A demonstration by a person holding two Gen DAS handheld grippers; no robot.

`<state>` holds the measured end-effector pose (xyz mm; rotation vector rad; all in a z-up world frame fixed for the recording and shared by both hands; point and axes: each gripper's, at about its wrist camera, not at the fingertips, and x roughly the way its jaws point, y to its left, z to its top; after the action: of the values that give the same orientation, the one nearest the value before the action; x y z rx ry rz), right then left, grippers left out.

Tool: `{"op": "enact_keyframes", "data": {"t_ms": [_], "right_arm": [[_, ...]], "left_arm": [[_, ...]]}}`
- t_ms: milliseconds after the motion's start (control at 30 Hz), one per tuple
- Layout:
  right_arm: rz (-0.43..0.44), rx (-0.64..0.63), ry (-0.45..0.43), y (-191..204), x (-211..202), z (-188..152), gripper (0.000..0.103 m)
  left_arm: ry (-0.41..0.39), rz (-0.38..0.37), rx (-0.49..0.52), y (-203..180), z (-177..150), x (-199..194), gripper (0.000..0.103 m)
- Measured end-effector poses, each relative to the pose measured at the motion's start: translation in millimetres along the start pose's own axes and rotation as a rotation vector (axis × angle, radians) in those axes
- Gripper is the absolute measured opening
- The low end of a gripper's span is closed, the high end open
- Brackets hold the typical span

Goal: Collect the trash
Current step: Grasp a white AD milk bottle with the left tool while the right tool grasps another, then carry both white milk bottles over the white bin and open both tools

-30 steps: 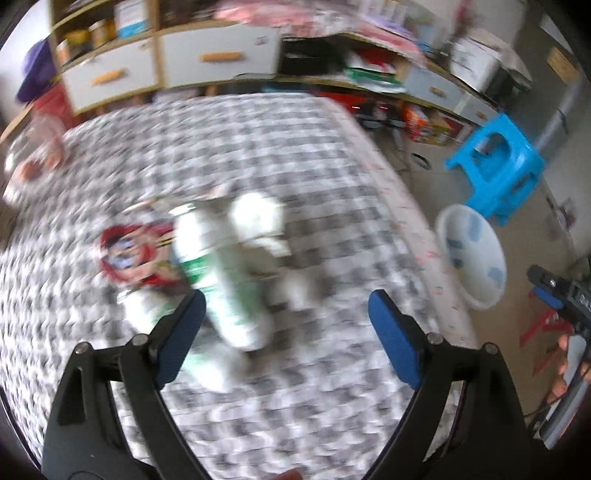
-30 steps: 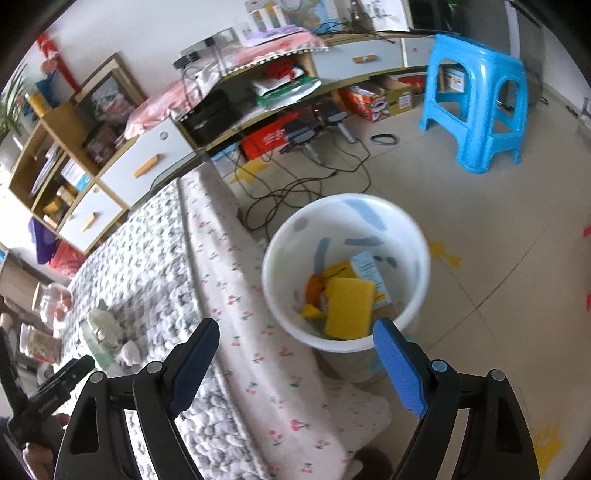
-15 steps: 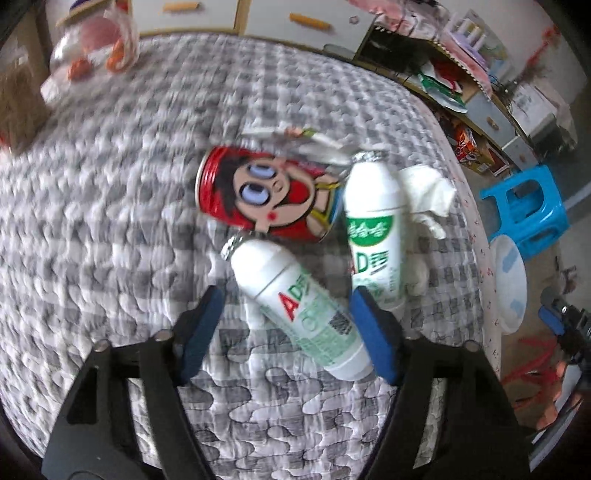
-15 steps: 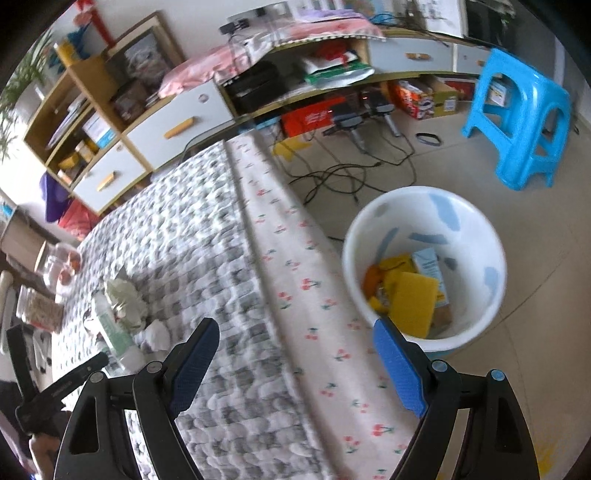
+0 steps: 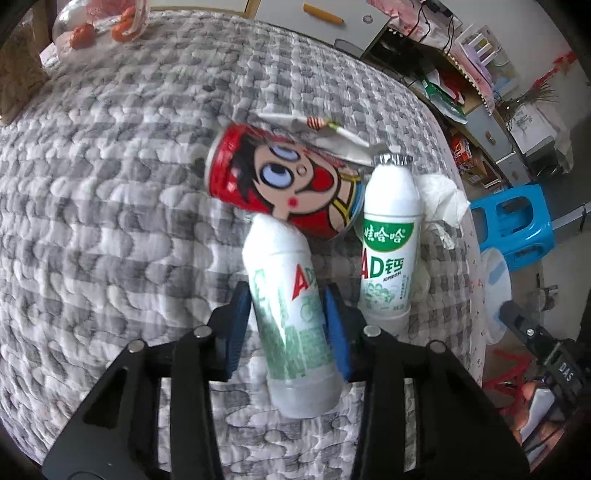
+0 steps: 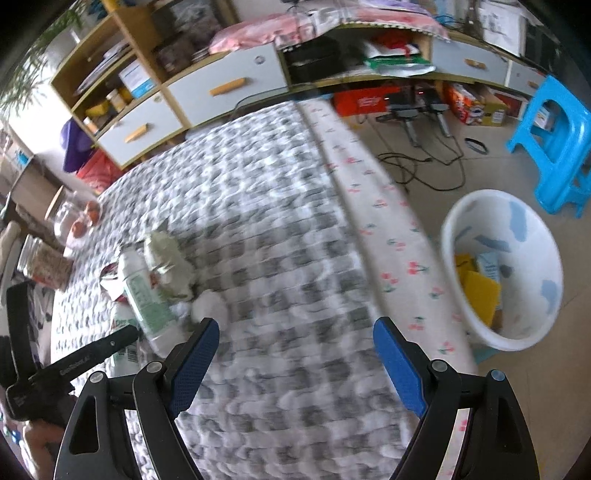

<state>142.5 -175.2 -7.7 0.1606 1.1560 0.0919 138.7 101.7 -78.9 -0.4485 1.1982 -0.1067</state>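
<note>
My left gripper [image 5: 288, 321] is shut on a white AD milk bottle [image 5: 291, 317] with a green label, lying on the grey checked quilt [image 5: 110, 206]. A second white bottle [image 5: 389, 240], a red cartoon can [image 5: 284, 184], a straw wrapper [image 5: 325, 129] and crumpled tissue [image 5: 441, 203] lie just beyond it. My right gripper [image 6: 291, 358] is open and empty above the quilt; in its view the trash pile [image 6: 159, 273] is at the left and the white bin [image 6: 502, 273] with yellow trash stands on the floor at the right.
A blue stool [image 6: 554, 140] stands beyond the bin. Cables [image 6: 424, 162] lie on the floor. Drawers and shelves [image 6: 221, 88] line the far wall. A clear bag with orange items [image 5: 99, 22] sits at the quilt's far left.
My left gripper has moved in over the pile and closed on the nearer white bottle. My right gripper has swung left from above the bin to over the quilt.
</note>
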Motion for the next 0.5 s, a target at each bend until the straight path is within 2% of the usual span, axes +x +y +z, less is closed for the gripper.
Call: {"op": "enact_keyframes", "data": {"t_ms": [500], "right_arm": [[0.088, -0.167, 0.071, 95, 48, -3, 0.087]], "left_arm": [[-0.141, 0.106, 0.111, 23, 8, -38, 0.037]]}}
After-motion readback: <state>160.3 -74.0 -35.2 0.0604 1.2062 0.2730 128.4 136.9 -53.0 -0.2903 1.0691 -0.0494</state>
